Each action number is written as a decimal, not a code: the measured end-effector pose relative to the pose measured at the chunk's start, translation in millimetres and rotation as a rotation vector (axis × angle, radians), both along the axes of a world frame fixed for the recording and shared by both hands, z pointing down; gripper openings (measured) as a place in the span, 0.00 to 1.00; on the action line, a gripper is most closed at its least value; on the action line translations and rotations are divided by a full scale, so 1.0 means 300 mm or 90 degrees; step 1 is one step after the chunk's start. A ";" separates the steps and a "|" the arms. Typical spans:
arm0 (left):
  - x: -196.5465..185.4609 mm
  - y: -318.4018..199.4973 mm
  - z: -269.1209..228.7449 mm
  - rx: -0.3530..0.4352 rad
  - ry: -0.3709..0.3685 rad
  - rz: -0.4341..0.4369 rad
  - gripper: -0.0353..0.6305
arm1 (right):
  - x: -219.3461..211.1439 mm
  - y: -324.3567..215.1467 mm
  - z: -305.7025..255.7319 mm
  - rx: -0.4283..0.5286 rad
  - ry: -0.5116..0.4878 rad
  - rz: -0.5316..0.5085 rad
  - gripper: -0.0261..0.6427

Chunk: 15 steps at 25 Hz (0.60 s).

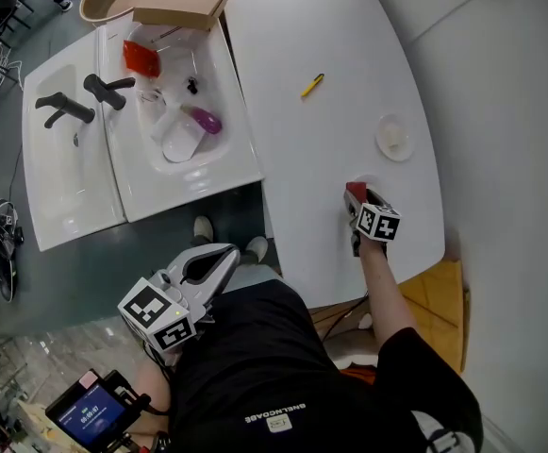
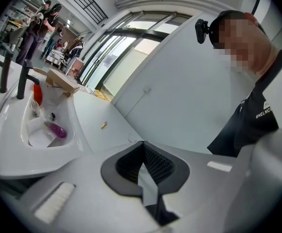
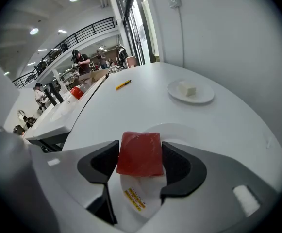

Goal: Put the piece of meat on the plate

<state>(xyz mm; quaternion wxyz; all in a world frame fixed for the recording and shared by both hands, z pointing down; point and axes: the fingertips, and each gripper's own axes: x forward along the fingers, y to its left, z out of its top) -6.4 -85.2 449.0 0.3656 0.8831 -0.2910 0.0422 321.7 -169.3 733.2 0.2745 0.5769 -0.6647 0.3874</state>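
Head view: red meat (image 1: 355, 192) at the tip of the right gripper (image 1: 358, 201), over the near part of the glossy white table (image 1: 292, 149), well apart from the small round plate (image 1: 395, 138) further along. Left gripper (image 1: 224, 253) low beside the torso, off the table.

Left gripper view: left gripper (image 2: 141, 147) closed tip to tip on nothing, dark ribbed pads (image 2: 157, 164) meeting.

Right gripper view: right gripper (image 3: 140, 144) clamped on the meat (image 3: 141, 157), one dark pad flat against each cut side. Cannot tell whether lifted clear of the table. Square slab, smooth and faintly grained, wet-looking. Probably light, soft and slippery, so best pinched across the flat sides near the middle, gently enough not to squash or squeeze it out. Ahead, shallow white plate (image 3: 201, 98) already carrying a small white cube (image 3: 188, 89).
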 end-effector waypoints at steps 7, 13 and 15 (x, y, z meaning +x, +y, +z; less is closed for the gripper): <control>-0.004 -0.002 0.003 -0.001 0.002 -0.005 0.08 | 0.002 0.001 0.010 0.010 0.045 -0.008 0.48; -0.017 -0.002 0.016 -0.002 0.006 -0.009 0.08 | 0.020 -0.006 0.023 0.013 0.041 0.015 0.56; -0.021 0.002 0.022 0.001 0.012 -0.012 0.08 | 0.026 -0.003 0.020 0.017 0.044 0.019 0.58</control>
